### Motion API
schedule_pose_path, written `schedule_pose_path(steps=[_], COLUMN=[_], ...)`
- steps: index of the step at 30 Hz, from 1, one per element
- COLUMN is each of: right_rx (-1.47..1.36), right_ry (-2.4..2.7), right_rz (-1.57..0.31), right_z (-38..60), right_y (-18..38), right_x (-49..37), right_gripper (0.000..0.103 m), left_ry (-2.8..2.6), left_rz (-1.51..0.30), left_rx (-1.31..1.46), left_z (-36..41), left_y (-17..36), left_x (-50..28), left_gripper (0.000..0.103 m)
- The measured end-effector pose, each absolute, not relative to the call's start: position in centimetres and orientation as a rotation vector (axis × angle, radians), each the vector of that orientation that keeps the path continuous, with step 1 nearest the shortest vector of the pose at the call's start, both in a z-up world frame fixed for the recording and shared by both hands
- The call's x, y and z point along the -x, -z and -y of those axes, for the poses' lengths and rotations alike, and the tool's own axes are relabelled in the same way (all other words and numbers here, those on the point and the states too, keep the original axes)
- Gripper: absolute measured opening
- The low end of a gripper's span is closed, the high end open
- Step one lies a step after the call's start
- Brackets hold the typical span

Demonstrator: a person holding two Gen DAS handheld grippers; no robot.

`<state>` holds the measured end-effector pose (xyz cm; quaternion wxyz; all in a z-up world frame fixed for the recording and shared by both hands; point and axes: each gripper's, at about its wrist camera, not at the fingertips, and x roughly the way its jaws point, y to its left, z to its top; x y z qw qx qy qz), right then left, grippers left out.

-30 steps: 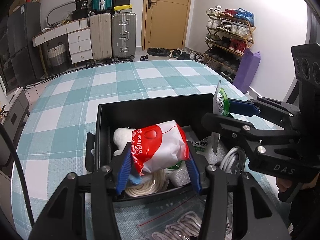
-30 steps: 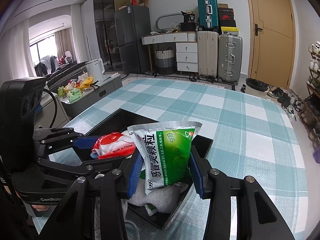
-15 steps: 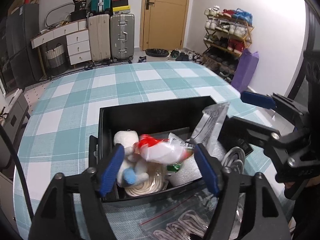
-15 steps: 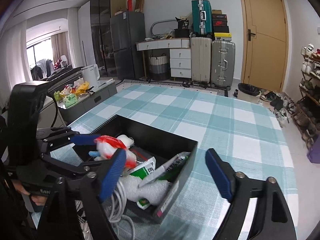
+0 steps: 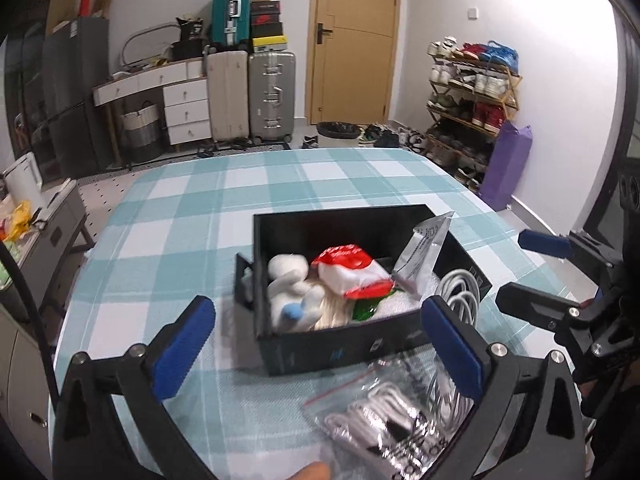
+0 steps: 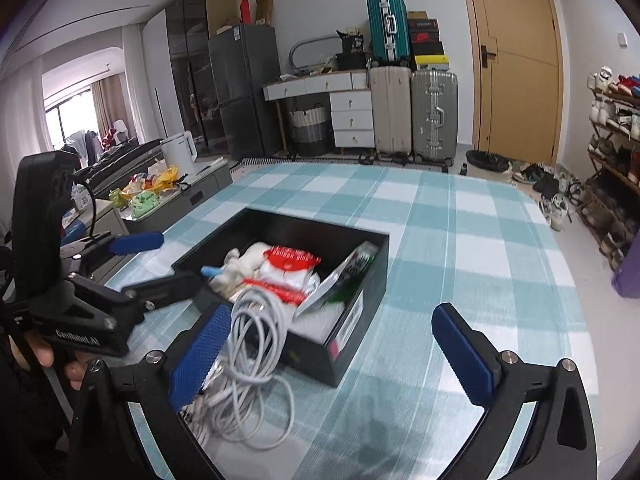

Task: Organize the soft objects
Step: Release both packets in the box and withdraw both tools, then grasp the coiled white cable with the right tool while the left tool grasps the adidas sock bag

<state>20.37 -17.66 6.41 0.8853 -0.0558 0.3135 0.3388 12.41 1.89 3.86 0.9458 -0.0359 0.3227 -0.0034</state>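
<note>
A black box (image 5: pixel 340 354) stands on the plaid table and holds a white plush toy (image 5: pixel 292 292), a red-and-white balloon bag (image 5: pixel 352 270) and a silver-and-green medicine pouch (image 5: pixel 424 252) leaning on its right wall. My left gripper (image 5: pixel 320 344) is just in front of the box, jaws opening wide with nothing between them. My right gripper (image 6: pixel 332 356) is at the box's near corner, jaws also opening and empty. The right wrist view shows the box (image 6: pixel 288 228), red bag (image 6: pixel 292 264), pouch (image 6: pixel 344 276) and left gripper (image 6: pixel 160 264).
A coil of white cable (image 6: pixel 256 332) spills over the box's near edge onto the table. A clear zip bag (image 5: pixel 384 420) of white items lies in front of the box. Teal plaid cloth (image 6: pixel 460 240) stretches beyond. Suitcases (image 5: pixel 272 96) and a shoe rack (image 5: pixel 472 92) stand far off.
Both grippers opened and let go: the red bag and the green pouch dropped into the box. Both grippers then drew back from the box toward the near side.
</note>
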Motion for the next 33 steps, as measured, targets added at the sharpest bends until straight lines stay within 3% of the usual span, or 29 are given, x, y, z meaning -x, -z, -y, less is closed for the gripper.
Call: schedule_pose_path(steps=[33], right_rx=[0.096], right_ry=[-0.841], right_rz=[-0.886], right_z=[14.6], right_y=[-1.9], right_x=[-19.0], right_gripper=[0.102], left_ry=[-0.07], left_rz=[-0.692], left_rx=[0.098], left_z=[-0.8], left_y=[-0.2], left_x=[-6.4], left_gripper=[0.103])
